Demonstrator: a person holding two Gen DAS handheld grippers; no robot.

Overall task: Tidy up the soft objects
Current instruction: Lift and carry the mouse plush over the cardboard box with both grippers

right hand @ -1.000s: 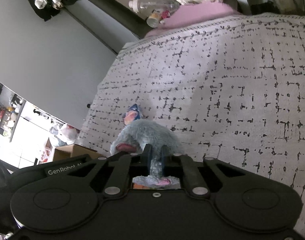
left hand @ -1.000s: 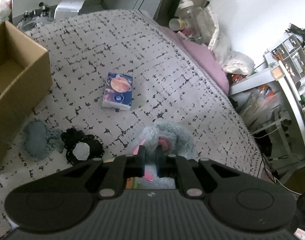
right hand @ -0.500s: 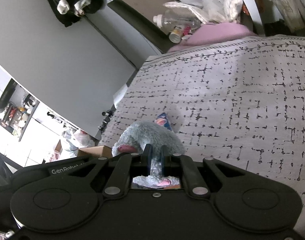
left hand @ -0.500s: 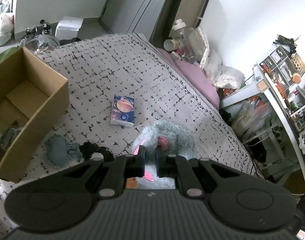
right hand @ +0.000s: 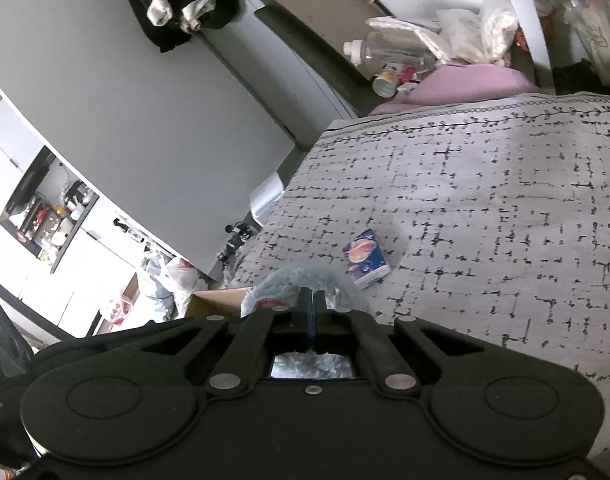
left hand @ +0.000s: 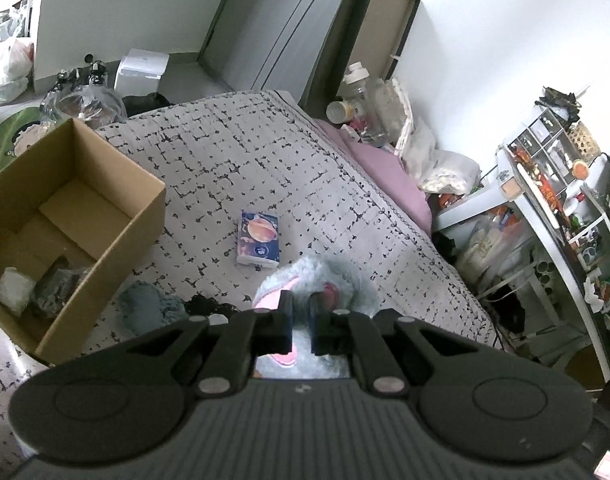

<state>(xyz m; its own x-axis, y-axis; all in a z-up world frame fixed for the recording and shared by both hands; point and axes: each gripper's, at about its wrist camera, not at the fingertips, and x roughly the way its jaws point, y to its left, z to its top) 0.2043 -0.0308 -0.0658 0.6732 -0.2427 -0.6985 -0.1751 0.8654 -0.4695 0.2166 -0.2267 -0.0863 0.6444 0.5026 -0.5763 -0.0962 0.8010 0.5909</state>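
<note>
A grey plush toy with pink ears hangs above the patterned bedspread, and both grippers grip it. My left gripper is shut on its fur between the pink ears. In the right wrist view the plush toy bulges around my right gripper, whose jaws are pressed tight on a thin fold of the fur. A grey-blue soft item and a black lacy item lie on the bed below, beside an open cardboard box with a white bundle and a dark bundle inside.
A blue tissue pack with a planet print lies mid-bed, also the tissue pack in the right wrist view. A pink pillow, bottles and bags crowd the head end. Cluttered shelves stand right of the bed.
Both grippers have risen with the plush toy, so the bed looks farther away. More of the cardboard box and its contents shows. The tissue pack has come out from behind the toy in the right view.
</note>
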